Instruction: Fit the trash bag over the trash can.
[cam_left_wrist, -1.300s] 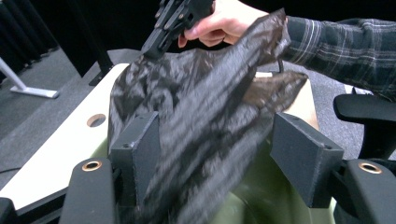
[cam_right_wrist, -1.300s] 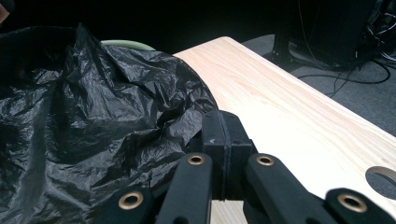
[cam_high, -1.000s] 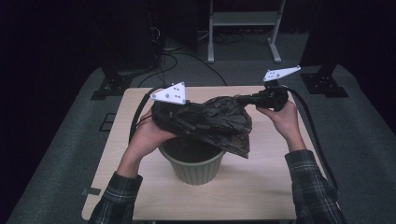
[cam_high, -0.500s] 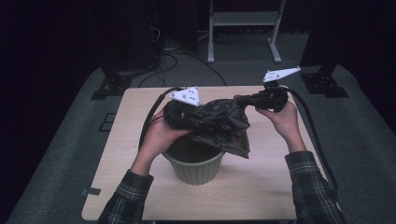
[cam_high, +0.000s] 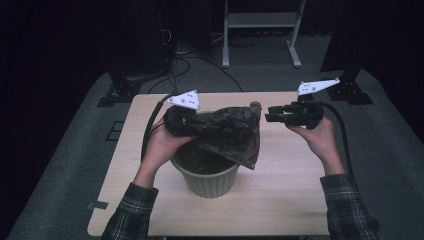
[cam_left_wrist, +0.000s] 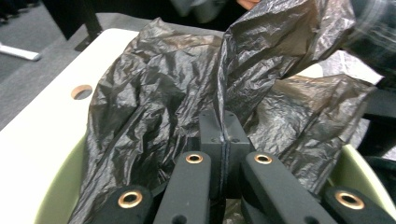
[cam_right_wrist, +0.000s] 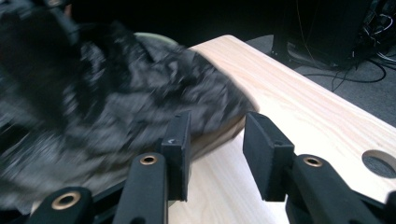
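my left gripper (cam_left_wrist: 225, 140) is clamped on the black bag (cam_high: 225, 131), draped over the green bin (cam_high: 206, 181). my right gripper (cam_right_wrist: 215, 140), jaws just opening with nothing between, sits just beside the bag's corner.

A light wooden table (cam_high: 290, 190) (round hole) bears a green bin (cam_high: 207, 180).

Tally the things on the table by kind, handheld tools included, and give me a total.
Black plastic bags: 1
Green ribbed bins: 1
Handheld tools: 2, left tool, right tool
Total: 4
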